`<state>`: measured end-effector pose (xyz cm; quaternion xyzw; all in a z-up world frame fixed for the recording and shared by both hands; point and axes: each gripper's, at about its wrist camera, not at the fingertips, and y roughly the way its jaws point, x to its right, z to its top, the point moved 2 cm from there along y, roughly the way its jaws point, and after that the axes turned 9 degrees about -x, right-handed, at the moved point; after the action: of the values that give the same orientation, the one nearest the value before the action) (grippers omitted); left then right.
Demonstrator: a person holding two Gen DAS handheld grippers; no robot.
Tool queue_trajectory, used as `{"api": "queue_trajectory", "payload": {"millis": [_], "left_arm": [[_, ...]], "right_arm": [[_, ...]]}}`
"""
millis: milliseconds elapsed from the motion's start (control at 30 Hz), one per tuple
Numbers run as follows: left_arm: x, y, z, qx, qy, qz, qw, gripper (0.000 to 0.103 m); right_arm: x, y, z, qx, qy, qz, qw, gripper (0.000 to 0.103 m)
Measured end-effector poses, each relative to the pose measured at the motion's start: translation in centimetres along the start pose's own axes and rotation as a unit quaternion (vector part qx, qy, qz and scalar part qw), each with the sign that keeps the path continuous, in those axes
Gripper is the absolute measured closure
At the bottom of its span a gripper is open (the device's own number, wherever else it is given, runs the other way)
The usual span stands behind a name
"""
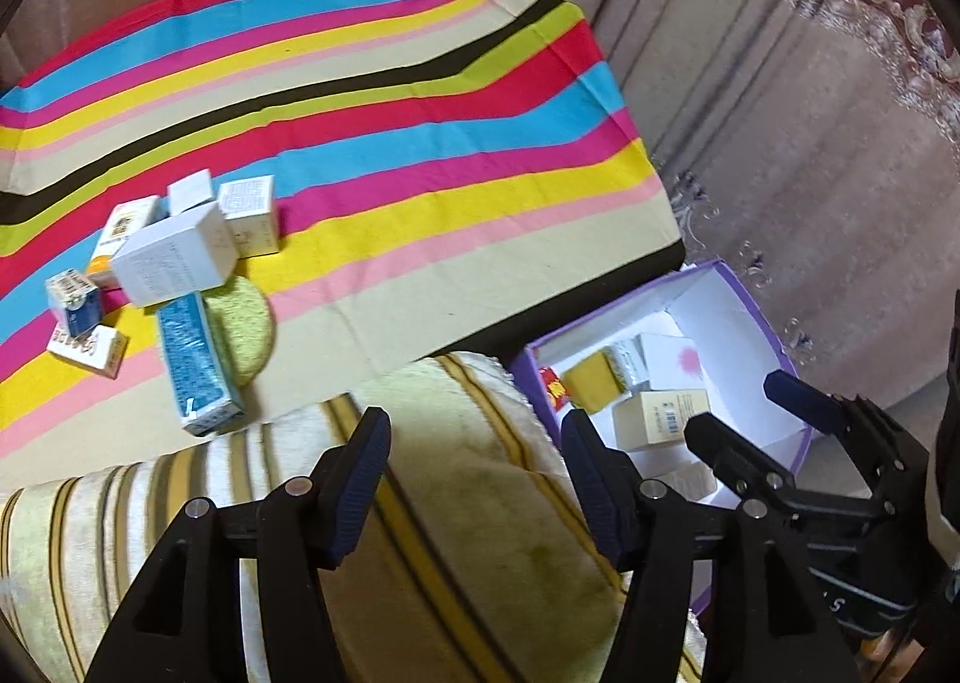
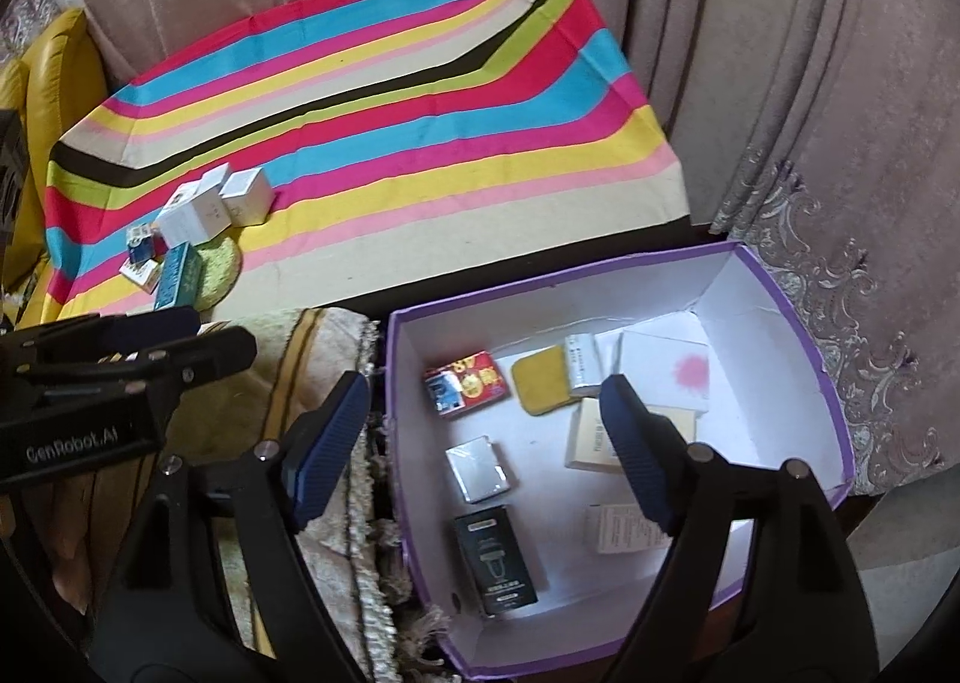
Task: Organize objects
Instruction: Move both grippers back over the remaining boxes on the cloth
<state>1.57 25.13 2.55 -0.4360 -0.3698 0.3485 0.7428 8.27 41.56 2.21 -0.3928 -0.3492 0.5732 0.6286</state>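
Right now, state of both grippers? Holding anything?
left gripper: open, nothing between its fingers, over the striped towel.
right gripper: open, empty, over the purple box.

Striped cloth (image 2: 372, 101) over table; beige curtain (image 2: 750, 53) behind; yellow-striped towel (image 1: 468, 479) at near edge.

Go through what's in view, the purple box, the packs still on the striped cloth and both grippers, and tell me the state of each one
purple box: lid off, partly filled with small packs.
black pack: lying flat in the box.
blue carton: lying on the striped cloth, not yet boxed.
white carton: tilted on the pile.
left gripper: open, empty.
right gripper: open, empty, over the box.
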Motion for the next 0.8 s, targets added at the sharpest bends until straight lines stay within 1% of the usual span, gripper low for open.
{"api": "queue_trajectory", "payload": {"millis": [800], "left_arm": [[-5.5,-1.4,-0.3,0.011,-0.062,0.025,0.9977,0.041]], "right_arm": [[-5.7,1.6,1.0,-0.015,-0.048,0.032,0.998,0.020]]}}
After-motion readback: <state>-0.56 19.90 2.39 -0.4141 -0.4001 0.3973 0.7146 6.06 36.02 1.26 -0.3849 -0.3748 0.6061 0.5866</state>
